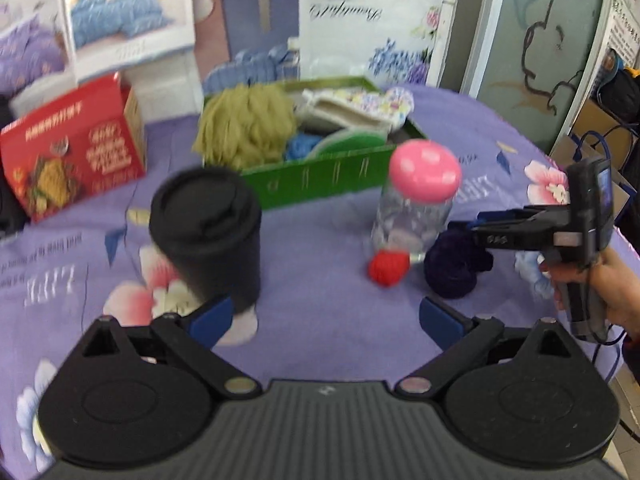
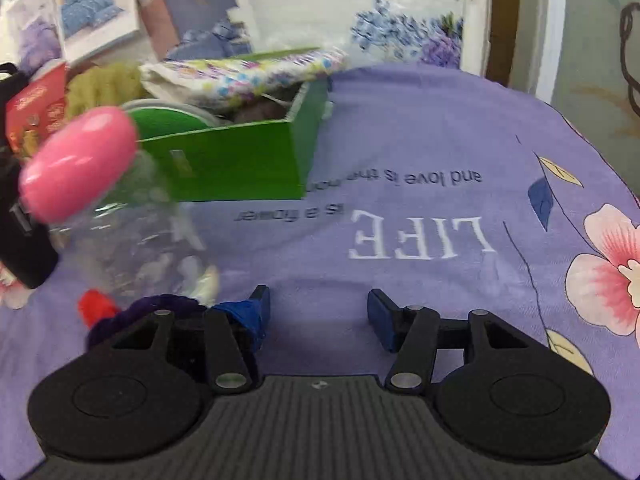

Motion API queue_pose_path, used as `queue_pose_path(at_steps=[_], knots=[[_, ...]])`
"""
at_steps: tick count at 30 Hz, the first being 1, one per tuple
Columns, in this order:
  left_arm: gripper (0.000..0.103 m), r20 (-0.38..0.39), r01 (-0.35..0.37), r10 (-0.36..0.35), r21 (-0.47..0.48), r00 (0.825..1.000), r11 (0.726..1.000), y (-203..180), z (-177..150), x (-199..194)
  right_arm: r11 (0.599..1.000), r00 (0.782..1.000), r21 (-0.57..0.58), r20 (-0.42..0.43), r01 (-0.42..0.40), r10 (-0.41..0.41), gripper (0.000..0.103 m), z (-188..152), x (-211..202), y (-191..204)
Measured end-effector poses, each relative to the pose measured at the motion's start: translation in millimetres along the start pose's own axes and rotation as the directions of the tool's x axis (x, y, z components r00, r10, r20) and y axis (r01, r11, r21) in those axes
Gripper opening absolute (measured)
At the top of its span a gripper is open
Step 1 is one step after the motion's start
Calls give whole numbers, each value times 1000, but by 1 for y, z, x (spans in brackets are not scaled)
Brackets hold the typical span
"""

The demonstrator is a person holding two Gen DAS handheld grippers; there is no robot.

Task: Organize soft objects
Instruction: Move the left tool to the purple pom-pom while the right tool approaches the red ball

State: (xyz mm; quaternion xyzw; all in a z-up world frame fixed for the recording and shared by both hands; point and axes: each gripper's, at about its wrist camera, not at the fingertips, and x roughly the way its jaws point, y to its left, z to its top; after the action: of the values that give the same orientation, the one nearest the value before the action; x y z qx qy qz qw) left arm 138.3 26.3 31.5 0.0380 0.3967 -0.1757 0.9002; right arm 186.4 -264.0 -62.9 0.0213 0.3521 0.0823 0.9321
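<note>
A green box (image 1: 320,176) at the back of the table holds an olive yarn bundle (image 1: 244,124), blue yarn (image 1: 300,146) and a floral cloth (image 1: 360,108). In front of it, a small red yarn ball (image 1: 388,266) and a dark purple yarn ball (image 1: 456,268) lie on the purple cloth. My left gripper (image 1: 326,318) is open and empty, hovering short of them. My right gripper (image 2: 320,314) is also open, with nothing between its fingers. The purple yarn (image 2: 120,320) and red ball (image 2: 96,308) sit just outside its left finger. The green box (image 2: 240,160) stands ahead.
A black lidded cup (image 1: 208,236) stands close by the left finger. A clear jar with a pink lid (image 1: 420,200) stands right behind the yarn balls. A red carton (image 1: 76,160) sits at the far left. A hand (image 1: 616,292) holds the right gripper at the table's right edge.
</note>
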Motion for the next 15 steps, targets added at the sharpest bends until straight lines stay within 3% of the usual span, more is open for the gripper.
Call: queue_pose_path(at_steps=[2, 4, 7, 8, 12, 15], knots=[[99, -16, -2, 2, -12, 1000, 1000, 4, -4, 3, 994, 994, 23, -2, -111, 111, 39, -8, -21, 8], [99, -33, -2, 2, -16, 999, 1000, 5, -2, 9, 974, 974, 18, -14, -225, 226, 39, -16, -43, 20], [99, -54, 14, -16, -29, 998, 999, 1, 4, 22, 926, 922, 3, -91, -378, 377, 39, -27, -67, 35], [99, -57, 20, -23, -38, 998, 999, -2, 7, 26, 918, 914, -5, -98, -396, 394, 39, -30, -72, 38], [99, -67, 26, -30, -56, 997, 998, -25, 19, 50, 952, 951, 8, -37, -308, 308, 39, -38, -86, 36], [99, -79, -3, 2, -10, 997, 1000, -45, 26, 77, 956, 959, 78, -2, -284, 285, 39, -44, -89, 23]])
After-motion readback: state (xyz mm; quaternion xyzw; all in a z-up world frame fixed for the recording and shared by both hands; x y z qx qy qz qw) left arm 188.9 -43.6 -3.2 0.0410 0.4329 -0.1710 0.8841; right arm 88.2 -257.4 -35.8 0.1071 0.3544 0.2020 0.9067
